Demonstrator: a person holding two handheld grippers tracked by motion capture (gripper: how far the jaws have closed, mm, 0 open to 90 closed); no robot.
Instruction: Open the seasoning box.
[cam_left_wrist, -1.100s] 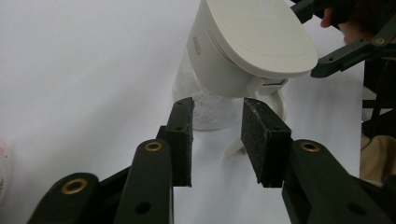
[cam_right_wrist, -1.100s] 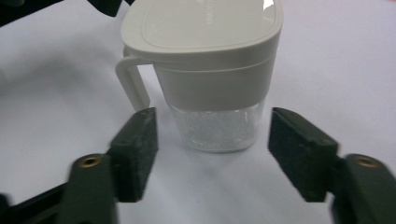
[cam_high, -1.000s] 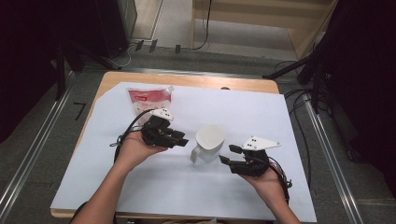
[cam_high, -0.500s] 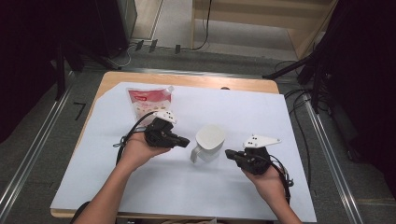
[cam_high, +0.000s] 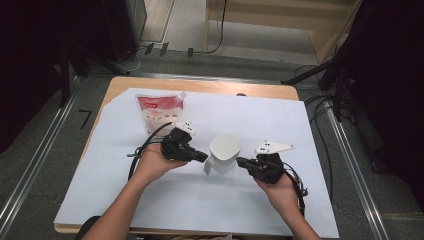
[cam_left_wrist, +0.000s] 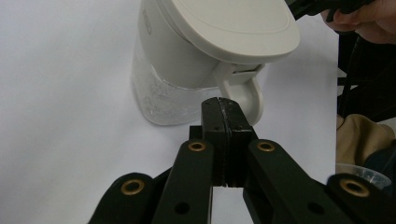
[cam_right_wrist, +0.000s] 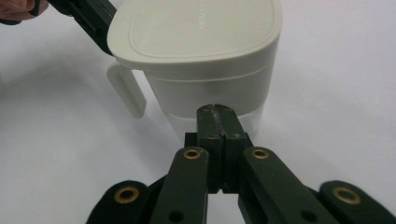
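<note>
A white lidded jug (cam_high: 224, 152) with a handle (cam_left_wrist: 245, 93) stands mid-table on a white sheet (cam_high: 280, 120). My left gripper (cam_high: 204, 157) points at it from the left, its tips close to the handle side. In the left gripper view my left gripper (cam_left_wrist: 222, 105) has its jaws pressed together on nothing, just short of the jug (cam_left_wrist: 187, 60). My right gripper (cam_high: 240, 161) points at the jug from the right. In the right gripper view my right gripper (cam_right_wrist: 215, 112) is also shut and empty, in front of the jug (cam_right_wrist: 205, 51) wall.
A red-and-white pouch (cam_high: 159, 111) lies flat at the back left of the sheet. The wooden table edge (cam_high: 200, 85) runs along the back. Cables trail from both grippers, and floor rails (cam_high: 35, 165) flank the table.
Both grippers' jaws look narrower than a second ago, now pressed together. The hands and the jug stay about where they were.
</note>
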